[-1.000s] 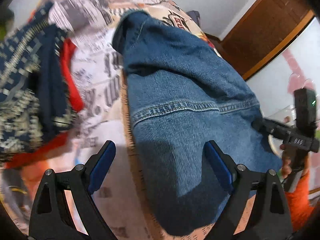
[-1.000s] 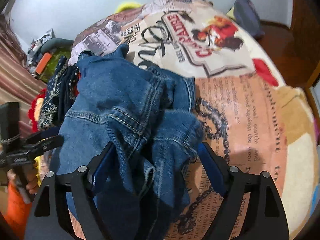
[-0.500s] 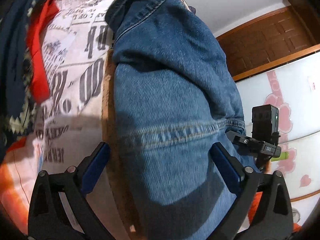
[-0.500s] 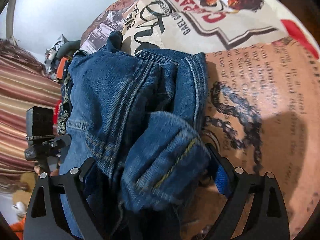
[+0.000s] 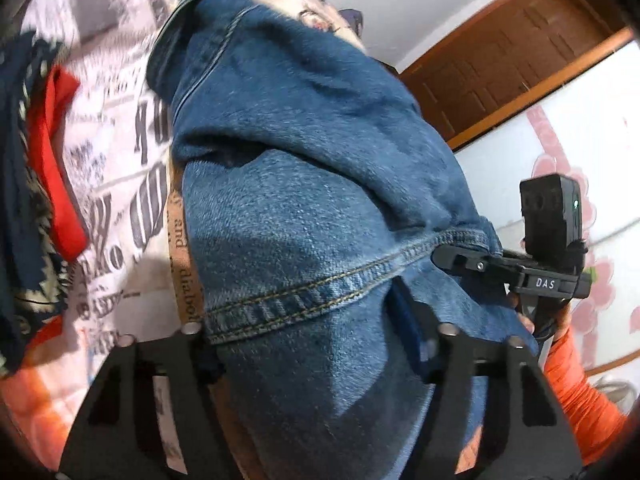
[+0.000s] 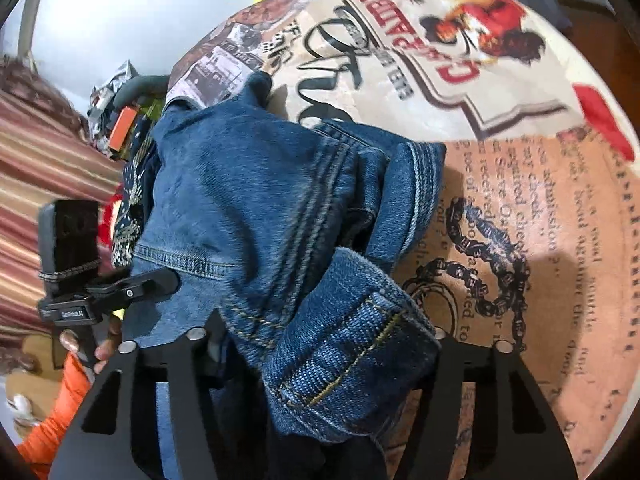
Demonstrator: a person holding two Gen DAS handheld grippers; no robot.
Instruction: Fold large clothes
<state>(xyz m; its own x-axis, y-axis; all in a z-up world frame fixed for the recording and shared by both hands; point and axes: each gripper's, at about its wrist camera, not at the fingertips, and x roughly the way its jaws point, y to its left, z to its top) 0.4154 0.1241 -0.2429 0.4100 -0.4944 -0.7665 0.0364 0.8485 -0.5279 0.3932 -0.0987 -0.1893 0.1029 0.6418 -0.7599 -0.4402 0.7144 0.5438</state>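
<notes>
While the blue jeans [image 5: 320, 208] lie bunched near the printed bedspread's [image 6: 520, 184] front edge, the left gripper [image 5: 308, 332] has just closed, pinching a seamed denim fold. The right gripper [image 6: 324, 344] (its jaws also just narrowed) clamps a thick rolled wad of denim.

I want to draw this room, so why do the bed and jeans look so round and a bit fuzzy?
Left wrist view: the fisheye lens bends the door; the bedspread is blurred. Right wrist view: the bedspread bulges, while the jeans look sharp with a shadow beside them.
</notes>
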